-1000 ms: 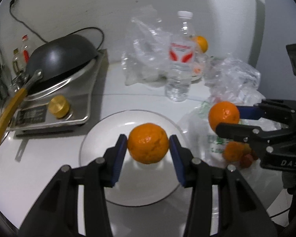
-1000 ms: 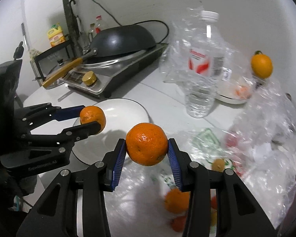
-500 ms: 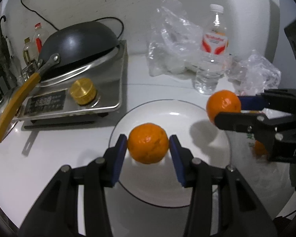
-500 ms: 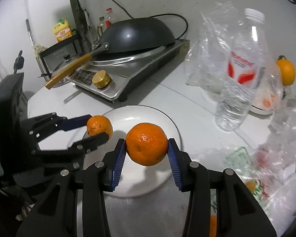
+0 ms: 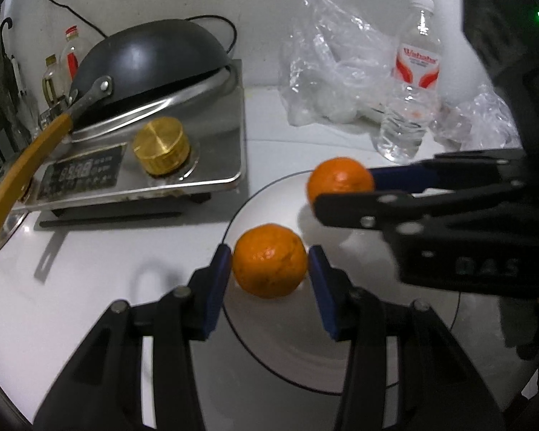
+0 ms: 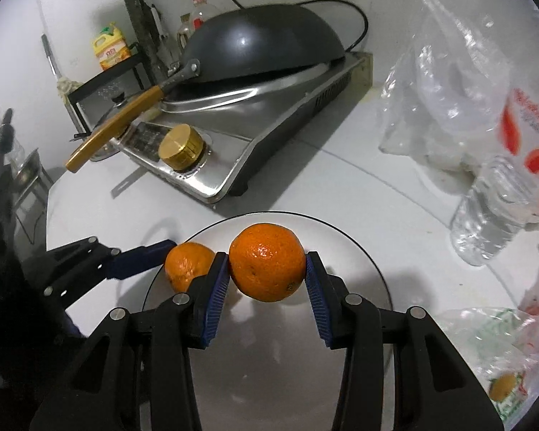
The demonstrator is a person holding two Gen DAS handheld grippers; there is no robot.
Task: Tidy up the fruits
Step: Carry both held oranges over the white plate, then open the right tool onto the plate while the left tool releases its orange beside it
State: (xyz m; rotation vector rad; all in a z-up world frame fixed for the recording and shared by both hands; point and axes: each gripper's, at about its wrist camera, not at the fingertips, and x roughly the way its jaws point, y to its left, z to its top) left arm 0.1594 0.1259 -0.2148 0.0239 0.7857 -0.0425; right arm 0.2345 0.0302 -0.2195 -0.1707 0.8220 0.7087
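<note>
My left gripper (image 5: 269, 269) is shut on an orange (image 5: 268, 260) low over the left part of a white plate (image 5: 291, 355). My right gripper (image 6: 267, 269) is shut on a second orange (image 6: 267, 263) and holds it above the same plate (image 6: 345, 237). In the left wrist view the right gripper's orange (image 5: 339, 181) hangs over the plate's far side. In the right wrist view the left gripper's orange (image 6: 187, 264) sits at the plate's left edge, partly hidden by my finger.
An induction cooker (image 5: 140, 176) with a black wok (image 5: 151, 61) and a gold knob (image 5: 161, 145) stands left of the plate. A water bottle (image 5: 411, 82) and clear plastic bags (image 5: 330, 68) lie behind. A bag with more fruit (image 6: 503, 377) lies at right.
Both grippers have moved left over the plate, each still holding its orange. The right gripper's orange now hangs over the plate instead of over the fruit bag.
</note>
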